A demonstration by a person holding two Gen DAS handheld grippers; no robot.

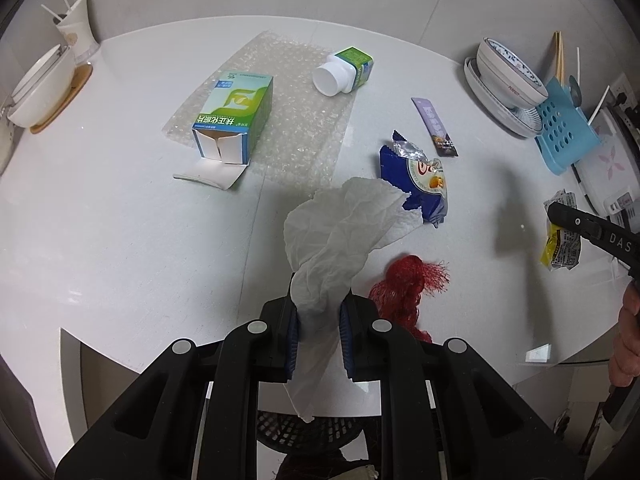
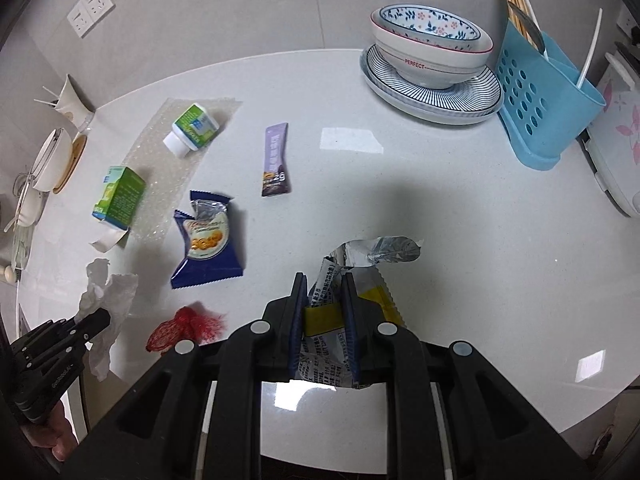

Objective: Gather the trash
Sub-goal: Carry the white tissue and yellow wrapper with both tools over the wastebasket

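My left gripper (image 1: pixel 318 300) is shut on a crumpled white tissue (image 1: pixel 340 224) that hangs above the white table (image 1: pixel 120 220); from the right wrist view the same gripper (image 2: pixel 102 316) and tissue (image 2: pixel 116 292) show at lower left. My right gripper (image 2: pixel 325 286) is shut on a torn yellow and silver wrapper (image 2: pixel 320 320), lifted off the table; it appears at the right edge as gripper (image 1: pixel 554 212) with wrapper (image 1: pixel 560 244). Loose on the table lie a red net (image 1: pixel 404 284), a blue biscuit wrapper (image 1: pixel 420 184), a purple sachet (image 1: pixel 434 126), a green box (image 1: pixel 232 116) and a tipped bottle (image 1: pixel 344 70).
Bubble wrap (image 1: pixel 296 120) lies under the box and bottle. Stacked bowls on plates (image 2: pixel 432 64) and a blue cutlery holder (image 2: pixel 544 100) stand at the back right. A bowl and a cup (image 1: pixel 76 28) sit at the back left. A dark basket (image 1: pixel 312 432) shows below the table edge.
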